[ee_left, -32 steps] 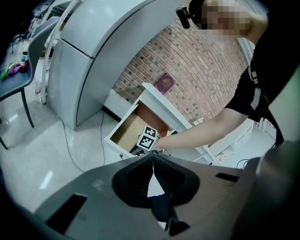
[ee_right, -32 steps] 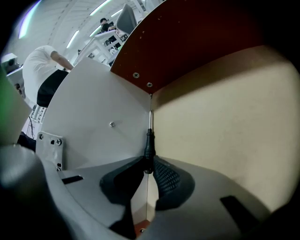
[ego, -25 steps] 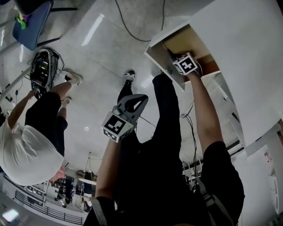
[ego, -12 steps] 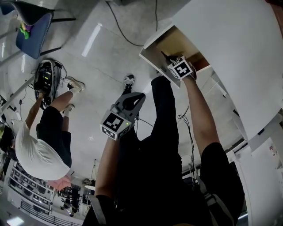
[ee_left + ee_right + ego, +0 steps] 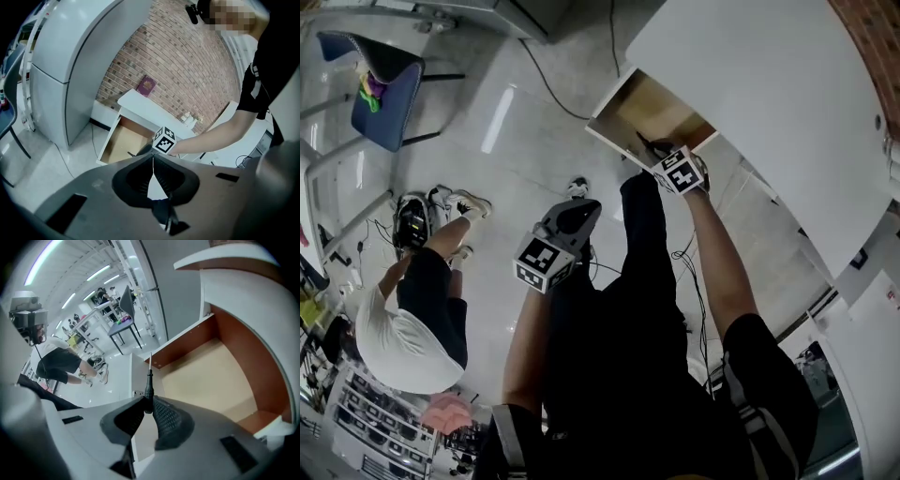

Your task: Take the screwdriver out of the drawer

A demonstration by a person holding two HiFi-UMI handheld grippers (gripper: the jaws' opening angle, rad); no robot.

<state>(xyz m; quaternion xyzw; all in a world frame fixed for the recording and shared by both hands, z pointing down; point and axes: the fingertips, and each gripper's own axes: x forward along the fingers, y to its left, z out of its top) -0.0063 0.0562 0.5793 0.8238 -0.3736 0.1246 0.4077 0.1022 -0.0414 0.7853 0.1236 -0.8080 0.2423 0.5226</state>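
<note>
Arm (image 5: 717, 253) outstretched, right tongs (image 5: 149, 405) tight on screwdriver (image 5: 148, 384) at drawer (image 5: 211, 376); left tongs (image 5: 153, 161) pressed together.

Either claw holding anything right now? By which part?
Right claw grips the slim black-handled screwdriver by its handle, metal tip forward. Left claw shut, empty.

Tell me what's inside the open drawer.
The drawer's visible floor is bare tan board with nothing lying on it. The screwdriver is clamped in the right gripper. The gripper's body covers the nearest part of the floor.
</note>
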